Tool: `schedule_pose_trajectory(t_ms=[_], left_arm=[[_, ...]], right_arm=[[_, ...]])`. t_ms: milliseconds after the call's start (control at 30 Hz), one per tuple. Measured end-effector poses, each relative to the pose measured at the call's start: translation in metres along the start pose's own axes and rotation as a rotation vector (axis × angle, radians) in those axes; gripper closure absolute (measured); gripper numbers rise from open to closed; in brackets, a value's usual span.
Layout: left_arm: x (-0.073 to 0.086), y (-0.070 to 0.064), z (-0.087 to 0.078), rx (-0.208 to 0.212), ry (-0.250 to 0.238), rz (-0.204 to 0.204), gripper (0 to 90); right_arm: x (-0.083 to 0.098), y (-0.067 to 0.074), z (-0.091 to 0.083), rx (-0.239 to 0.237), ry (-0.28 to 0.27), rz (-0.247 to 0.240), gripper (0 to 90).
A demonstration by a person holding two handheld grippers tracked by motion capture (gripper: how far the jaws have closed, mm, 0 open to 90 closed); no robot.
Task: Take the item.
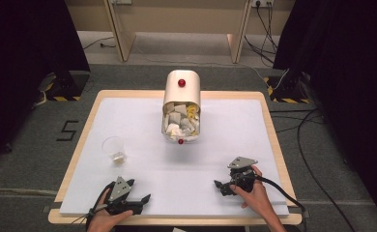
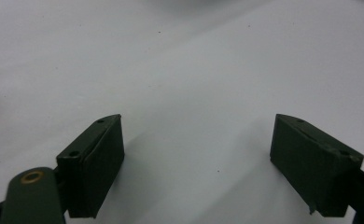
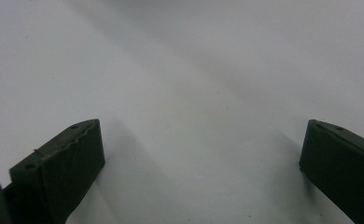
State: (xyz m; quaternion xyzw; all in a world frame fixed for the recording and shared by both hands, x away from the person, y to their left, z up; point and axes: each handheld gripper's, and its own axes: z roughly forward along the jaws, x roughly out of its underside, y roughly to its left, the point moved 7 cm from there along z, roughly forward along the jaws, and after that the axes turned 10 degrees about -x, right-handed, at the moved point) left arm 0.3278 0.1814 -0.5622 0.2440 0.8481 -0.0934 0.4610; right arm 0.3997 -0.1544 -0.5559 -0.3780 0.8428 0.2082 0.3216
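Both grippers rest low at the near edge of the white-covered wooden table [image 1: 273,145], one toward each near corner, a position that reads as a ready stance with nothing yet engaged. The left gripper [image 1: 139,200] sits near the near-left corner with its jaws spread wide and empty; the left gripper view shows bare white surface between its black fingertips [image 2: 101,163]. The right gripper [image 1: 223,187] sits toward the near-right corner, jaws likewise wide apart with nothing between them, as the right gripper view confirms.

The nearest item to the left gripper is a small clear plastic cup [image 1: 113,148], upright on the left half of the surface, apart from the gripper. It holds a small pale object at its bottom; what it is cannot be told.

Near the middle of the far edge stands a cream-coloured rounded bin with red knobs [image 1: 181,104], tilted toward the person so its mouth faces forward, probably for easy reach. It is packed with crumpled white and yellow scraps [image 1: 180,121].
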Motion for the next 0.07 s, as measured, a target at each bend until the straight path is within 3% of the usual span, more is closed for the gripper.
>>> schedule_pose_trajectory(t_ms=[67], left_arm=[[0.0,0.0001,0.0001,0.001,0.0,-0.001,16.6]], right_arm=[[0.0,0.0,0.0,0.0,0.0,0.0,0.5]])
